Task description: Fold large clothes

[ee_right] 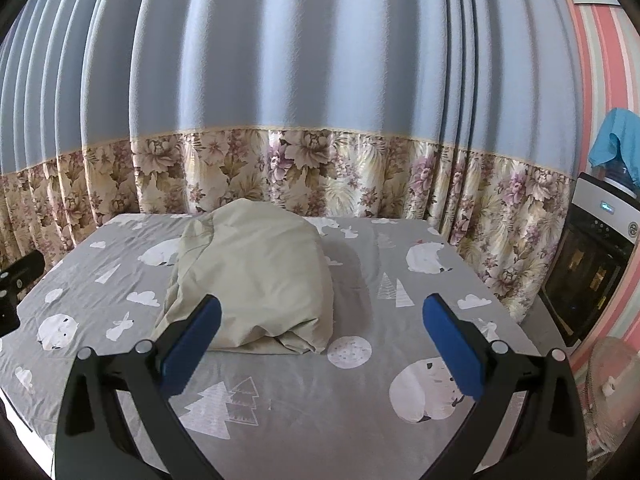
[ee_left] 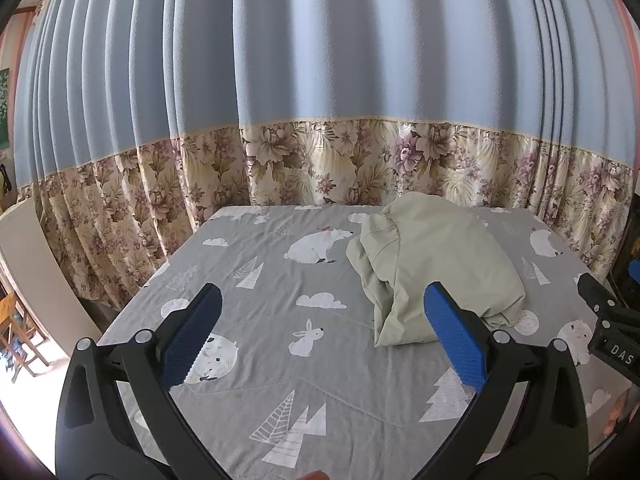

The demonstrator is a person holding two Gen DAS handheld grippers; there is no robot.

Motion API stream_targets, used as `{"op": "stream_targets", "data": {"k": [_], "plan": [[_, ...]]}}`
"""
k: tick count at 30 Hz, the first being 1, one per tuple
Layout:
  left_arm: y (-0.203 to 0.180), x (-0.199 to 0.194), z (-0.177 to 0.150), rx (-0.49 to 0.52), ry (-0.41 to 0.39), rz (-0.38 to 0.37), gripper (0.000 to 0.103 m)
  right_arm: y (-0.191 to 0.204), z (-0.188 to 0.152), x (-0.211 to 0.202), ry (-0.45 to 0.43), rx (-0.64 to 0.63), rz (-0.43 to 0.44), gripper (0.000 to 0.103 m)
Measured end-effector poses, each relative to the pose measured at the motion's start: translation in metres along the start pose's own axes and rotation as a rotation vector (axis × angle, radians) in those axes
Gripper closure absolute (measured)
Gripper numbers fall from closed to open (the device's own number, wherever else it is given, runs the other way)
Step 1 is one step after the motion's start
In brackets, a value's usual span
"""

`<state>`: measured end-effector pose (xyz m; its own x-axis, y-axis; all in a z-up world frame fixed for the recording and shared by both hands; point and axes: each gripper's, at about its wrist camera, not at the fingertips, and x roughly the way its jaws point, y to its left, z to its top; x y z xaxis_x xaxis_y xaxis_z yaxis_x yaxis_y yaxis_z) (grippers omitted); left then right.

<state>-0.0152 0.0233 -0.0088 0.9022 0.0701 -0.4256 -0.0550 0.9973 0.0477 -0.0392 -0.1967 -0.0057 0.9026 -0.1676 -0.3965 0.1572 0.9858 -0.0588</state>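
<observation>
A pale green garment [ee_left: 436, 268] lies in a rumpled heap on the bed, right of centre in the left wrist view and left of centre in the right wrist view [ee_right: 256, 276]. My left gripper [ee_left: 322, 304] is open and empty, held above the bed in front of the heap's left side. My right gripper [ee_right: 322, 314] is open and empty, in front of the heap's right side. Its black body shows at the right edge of the left wrist view [ee_left: 608, 320]. Neither gripper touches the garment.
The bed has a grey sheet [ee_right: 304, 408] printed with polar bears, rabbits and trees. Blue curtains with a floral border [ee_left: 320, 160] hang close behind it. A black appliance [ee_right: 592, 272] with a blue cloth [ee_right: 616, 140] on top stands at the right.
</observation>
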Motion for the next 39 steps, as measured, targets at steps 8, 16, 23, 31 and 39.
{"op": "stream_targets", "data": {"k": [8, 16, 23, 31, 39], "plan": [[0.002, 0.006, -0.004, 0.034, -0.002, -0.006, 0.003, 0.000, -0.001, 0.007, 0.013, -0.001, -0.001, 0.002], [0.003, 0.007, -0.003, 0.032, 0.001, -0.012, 0.003, 0.002, -0.001, 0.011, 0.017, -0.003, -0.003, 0.002], [0.001, 0.009, -0.004, 0.035, 0.016, -0.027, 0.003, 0.003, -0.003, 0.015, 0.022, -0.005, -0.007, 0.002], [0.004, 0.016, -0.003, 0.037, 0.031, -0.062, 0.003, 0.004, -0.005, 0.026, 0.038, -0.002, -0.004, 0.002], [-0.003, 0.015, -0.003, 0.088, 0.042, -0.038, 0.003, 0.005, -0.005, 0.028, 0.041, -0.006, 0.001, 0.002]]}}
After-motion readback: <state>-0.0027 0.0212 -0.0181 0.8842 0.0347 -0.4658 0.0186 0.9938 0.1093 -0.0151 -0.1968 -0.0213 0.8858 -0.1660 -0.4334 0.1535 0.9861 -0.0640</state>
